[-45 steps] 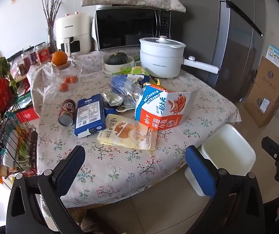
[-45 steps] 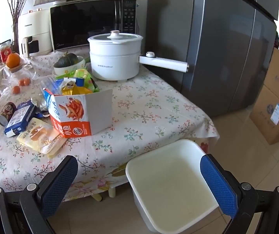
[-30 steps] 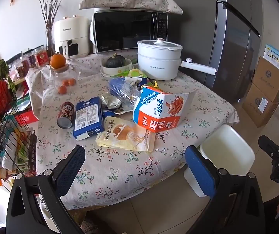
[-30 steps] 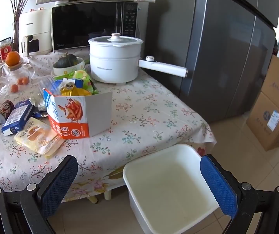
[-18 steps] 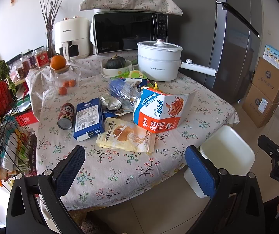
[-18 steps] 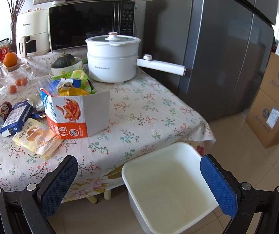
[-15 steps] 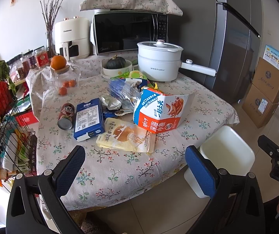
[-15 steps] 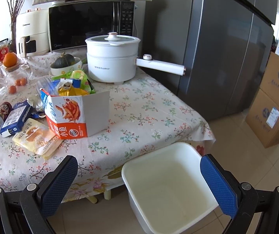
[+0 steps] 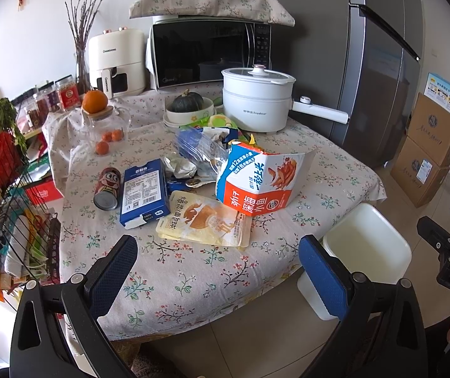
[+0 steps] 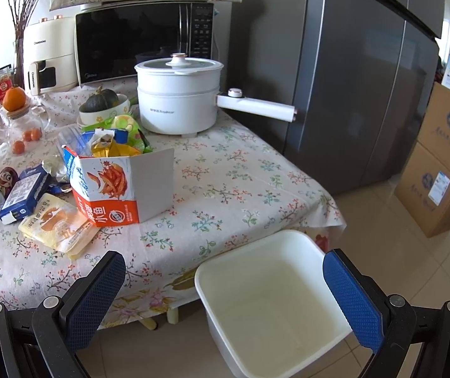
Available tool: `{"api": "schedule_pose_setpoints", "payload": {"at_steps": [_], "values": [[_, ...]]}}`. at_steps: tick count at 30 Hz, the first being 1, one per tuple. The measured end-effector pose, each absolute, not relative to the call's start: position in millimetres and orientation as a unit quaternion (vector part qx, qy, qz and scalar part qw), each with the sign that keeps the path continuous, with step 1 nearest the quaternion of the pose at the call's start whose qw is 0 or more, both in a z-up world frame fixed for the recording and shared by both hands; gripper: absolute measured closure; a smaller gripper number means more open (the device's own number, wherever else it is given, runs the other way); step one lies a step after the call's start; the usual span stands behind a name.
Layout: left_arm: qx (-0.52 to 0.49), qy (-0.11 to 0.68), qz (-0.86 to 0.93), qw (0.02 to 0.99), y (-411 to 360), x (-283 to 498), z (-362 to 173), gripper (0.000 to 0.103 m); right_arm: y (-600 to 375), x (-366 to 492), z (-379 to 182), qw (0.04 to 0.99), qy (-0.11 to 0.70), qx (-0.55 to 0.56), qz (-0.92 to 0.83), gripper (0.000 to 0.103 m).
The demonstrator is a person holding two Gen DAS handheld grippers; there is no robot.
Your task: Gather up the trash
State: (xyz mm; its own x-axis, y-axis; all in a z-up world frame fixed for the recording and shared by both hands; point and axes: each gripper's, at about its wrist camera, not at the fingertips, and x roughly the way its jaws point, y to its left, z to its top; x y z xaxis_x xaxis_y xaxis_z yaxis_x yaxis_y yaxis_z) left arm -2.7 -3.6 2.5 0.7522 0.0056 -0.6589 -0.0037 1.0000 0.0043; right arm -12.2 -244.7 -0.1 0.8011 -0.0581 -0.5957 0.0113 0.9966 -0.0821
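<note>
Looking along our left gripper (image 9: 215, 266), we see its two blue-padded fingers spread wide with nothing between them, held off the near edge of the table (image 9: 193, 283) above the floral cloth. Our right gripper (image 10: 225, 286) is likewise spread and empty, hanging over the floor with the white bin (image 10: 275, 302) framed between its fingers.

That bin stands on the tiled floor just beside the table's near right corner, and we see nothing inside it.

The trash lies in a loose cluster on the middle of the table. Nearest us is a flat yellow snack pouch (image 9: 204, 220), lying face up. Touching its far right corner stands the opened orange, white and blue carton (image 9: 261, 179), upright with its flap raised (from the right wrist view we can see crumpled wrappers (image 10: 111, 145) stuffed in or just behind its open top; which of the two we cannot tell). Left of the pouch lies a blue box (image 9: 144, 190), flat, and just beside that a small can (image 9: 108, 184) on its side with its metal end toward us. Behind the box and carton sit a crumpled clear and blue plastic bag (image 9: 196, 148) and some silvery foil (image 9: 179, 165).

Farther back stand a white electric pot (image 9: 256, 102) with its handle pointing right, a bowl holding a dark green squash (image 9: 188, 102), and a microwave (image 9: 209, 53)
</note>
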Motion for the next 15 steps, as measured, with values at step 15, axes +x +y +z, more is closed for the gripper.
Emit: {"api": "schedule_pose_setpoints", "payload": {"at_steps": [15], "values": [[0.002, 0.351, 0.002, 0.936, -3.5, -3.4, 2.1, 0.0, -247.6, -11.9, -1.8, 0.947, 0.317, -0.036, -0.02, 0.0]]}}
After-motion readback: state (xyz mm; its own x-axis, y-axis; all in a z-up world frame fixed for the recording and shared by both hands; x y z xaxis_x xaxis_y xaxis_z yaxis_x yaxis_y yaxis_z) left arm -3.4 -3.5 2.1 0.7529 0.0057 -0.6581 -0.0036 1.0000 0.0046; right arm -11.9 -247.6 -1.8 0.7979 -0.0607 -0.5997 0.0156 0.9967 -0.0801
